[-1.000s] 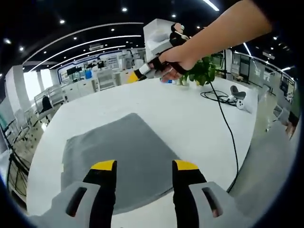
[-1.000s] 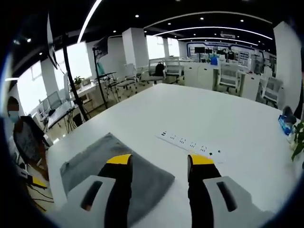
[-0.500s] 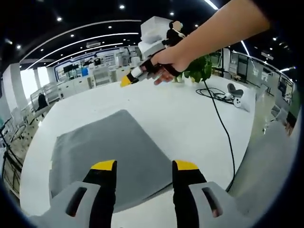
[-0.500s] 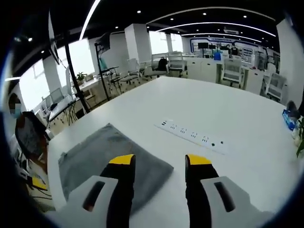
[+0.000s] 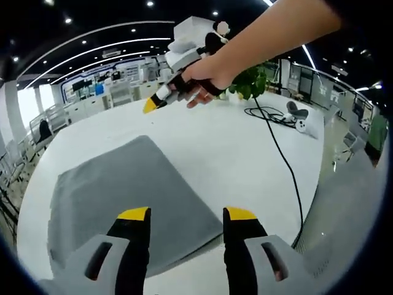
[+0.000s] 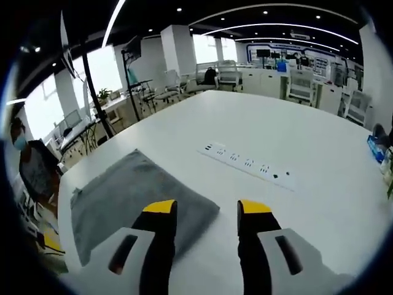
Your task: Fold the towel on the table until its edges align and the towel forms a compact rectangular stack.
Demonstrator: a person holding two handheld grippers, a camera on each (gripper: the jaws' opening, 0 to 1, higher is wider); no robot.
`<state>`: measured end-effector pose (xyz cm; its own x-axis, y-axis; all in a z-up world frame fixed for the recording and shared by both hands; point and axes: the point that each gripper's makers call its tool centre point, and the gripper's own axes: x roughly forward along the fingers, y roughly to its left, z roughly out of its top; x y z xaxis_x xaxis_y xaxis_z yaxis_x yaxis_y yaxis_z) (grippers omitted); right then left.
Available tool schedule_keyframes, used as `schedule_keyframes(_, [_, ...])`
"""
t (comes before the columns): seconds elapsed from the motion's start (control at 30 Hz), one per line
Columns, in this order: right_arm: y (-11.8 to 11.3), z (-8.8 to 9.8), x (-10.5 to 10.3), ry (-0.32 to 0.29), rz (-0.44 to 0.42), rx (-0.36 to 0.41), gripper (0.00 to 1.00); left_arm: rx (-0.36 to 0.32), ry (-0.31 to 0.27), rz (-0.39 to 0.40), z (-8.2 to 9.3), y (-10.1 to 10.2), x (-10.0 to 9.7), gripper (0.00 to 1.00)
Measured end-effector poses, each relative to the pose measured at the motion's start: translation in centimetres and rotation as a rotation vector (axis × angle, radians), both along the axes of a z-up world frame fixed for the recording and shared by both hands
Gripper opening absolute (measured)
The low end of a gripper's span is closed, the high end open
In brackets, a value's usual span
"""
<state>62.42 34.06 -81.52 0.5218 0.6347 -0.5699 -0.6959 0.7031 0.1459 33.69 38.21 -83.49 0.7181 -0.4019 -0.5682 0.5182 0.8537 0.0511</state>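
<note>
While the towel (image 5: 123,196) is lying flat, both grippers (image 5: 185,215) (image 6: 200,209) are hovering, jaws apart, empty; next move is probably grabbing an edge.

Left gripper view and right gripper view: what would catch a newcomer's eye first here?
The grey towel lies flat on the white table, just ahead of the open left gripper. Above it, a hand holds the right gripper in the air. In the right gripper view, a white power strip lies beyond the towel.
</note>
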Motion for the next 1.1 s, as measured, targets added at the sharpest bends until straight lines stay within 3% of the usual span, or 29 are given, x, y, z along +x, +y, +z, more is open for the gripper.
schedule_keyframes(0.37, [0.0,-2.6,-0.4,0.023,0.025,-0.021,0.33,0.001,0.037,-0.039,-1.9,-1.4,0.0,0.49])
schedule_keyframes(0.67, [0.0,-3.3,-0.4,0.030,0.037,-0.032,0.28,-0.006,0.067,-0.074,-2.9,-2.7,-0.2,0.47])
schedule_keyframes(1.1, [1.2,-4.6,0.2,0.040,0.053,-0.044,0.25,0.000,0.121,-0.110,-4.8,-3.0,-0.6,0.41])
